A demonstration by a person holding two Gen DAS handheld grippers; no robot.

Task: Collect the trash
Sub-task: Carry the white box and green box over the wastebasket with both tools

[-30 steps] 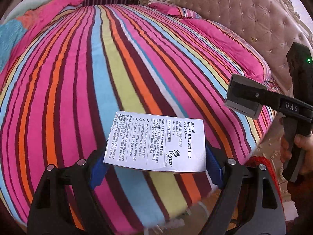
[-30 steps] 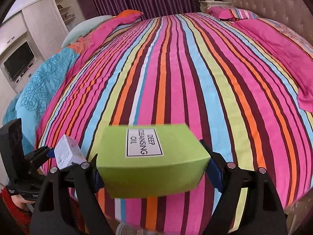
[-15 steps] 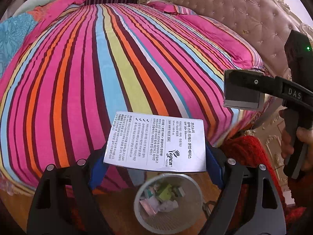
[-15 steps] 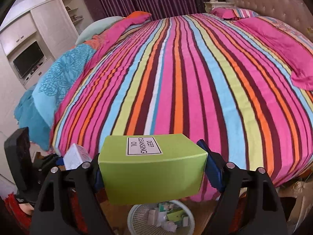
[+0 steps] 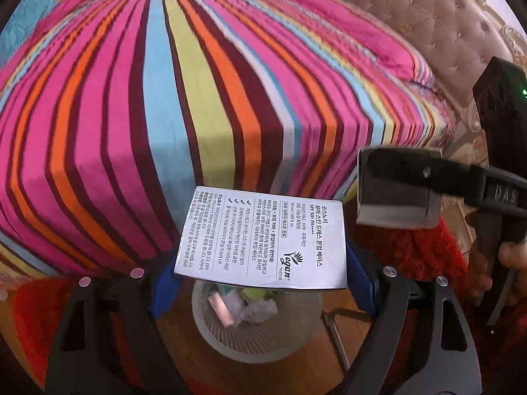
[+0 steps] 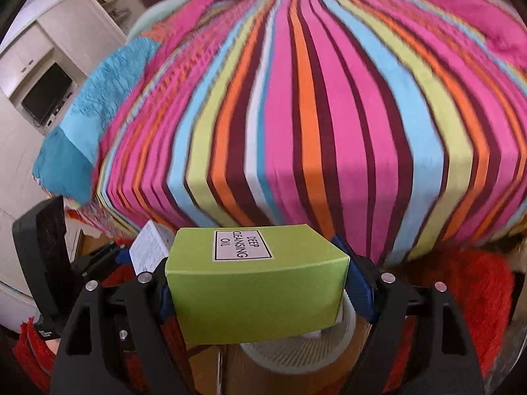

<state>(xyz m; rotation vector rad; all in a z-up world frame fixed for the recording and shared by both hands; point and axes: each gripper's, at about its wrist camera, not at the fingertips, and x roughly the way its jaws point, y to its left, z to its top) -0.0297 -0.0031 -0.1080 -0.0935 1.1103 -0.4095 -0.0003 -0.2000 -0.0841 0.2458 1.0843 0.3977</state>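
A white carton with Korean print [image 5: 263, 230] is clamped flat between the blue pads of my left gripper [image 5: 262, 278]. Right below it a white mesh wastebasket [image 5: 263, 342] stands on the floor with several bits of trash inside. My right gripper [image 6: 262, 293] is shut on a lime-green box labelled "Deep Cleansing Oil" [image 6: 257, 296]. That box hides most of the wastebasket's rim [image 6: 296, 349] beneath it. The two grippers hang side by side; the left gripper's white carton [image 6: 148, 250] shows at the left of the right wrist view.
The bed with its striped cover [image 5: 197, 98] fills the space ahead, its edge just beyond the basket. A red shag rug [image 6: 461, 296] and wooden floor [image 5: 296, 368] surround the basket. A tufted headboard [image 5: 428, 33] is at right, a cabinet with a TV [image 6: 46, 98] at left.
Both grippers have drawn back off the bed and sunk, still holding their boxes. The wastebasket, unseen a second ago, now lies directly beneath them.
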